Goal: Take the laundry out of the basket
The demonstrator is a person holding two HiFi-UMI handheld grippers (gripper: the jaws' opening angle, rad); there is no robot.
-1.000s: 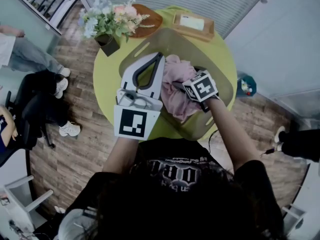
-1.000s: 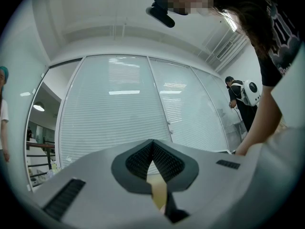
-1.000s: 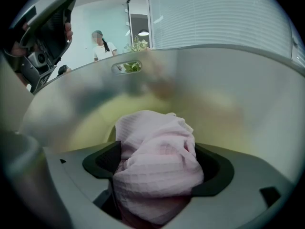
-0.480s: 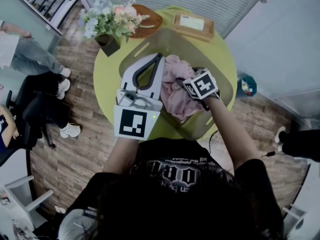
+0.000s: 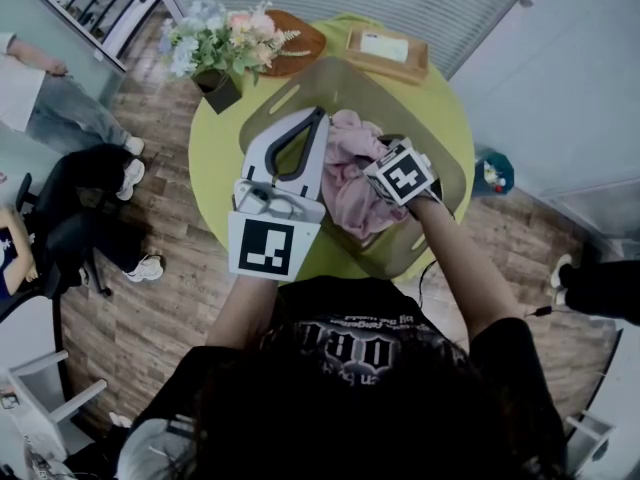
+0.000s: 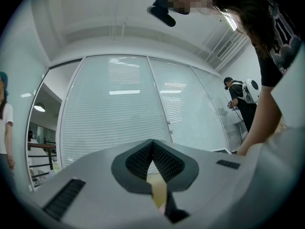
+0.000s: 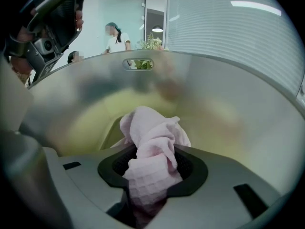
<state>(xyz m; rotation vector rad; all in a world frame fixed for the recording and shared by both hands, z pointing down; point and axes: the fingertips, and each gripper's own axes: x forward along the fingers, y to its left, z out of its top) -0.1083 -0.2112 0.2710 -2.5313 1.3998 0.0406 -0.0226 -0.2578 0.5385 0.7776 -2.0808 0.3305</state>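
Observation:
A translucent basket (image 5: 345,80) stands on the round yellow-green table (image 5: 212,153) with pink laundry (image 5: 348,173) bunched inside. My right gripper (image 7: 151,174) points down into the basket; in the head view its marker cube (image 5: 403,176) hides the jaws. Its jaws have just been closing, and a fold of the pink waffle cloth (image 7: 153,132) is now pinched between the pads. The basket wall (image 7: 219,104) curves behind it. My left gripper (image 5: 321,113) hovers over the basket's left rim, tips touching, with nothing in it. In the left gripper view it faces window blinds.
At the table's far edge stand a flower pot (image 5: 218,46), a wooden board (image 5: 300,36) and a wooden tray (image 5: 387,50). People sit on the floor side at the left (image 5: 70,128). A teal bin (image 5: 493,172) sits on the floor to the right.
The right gripper's marker cube has rolled slightly inside the basket. My left gripper has stayed put. The seated people's legs at the left have shifted.

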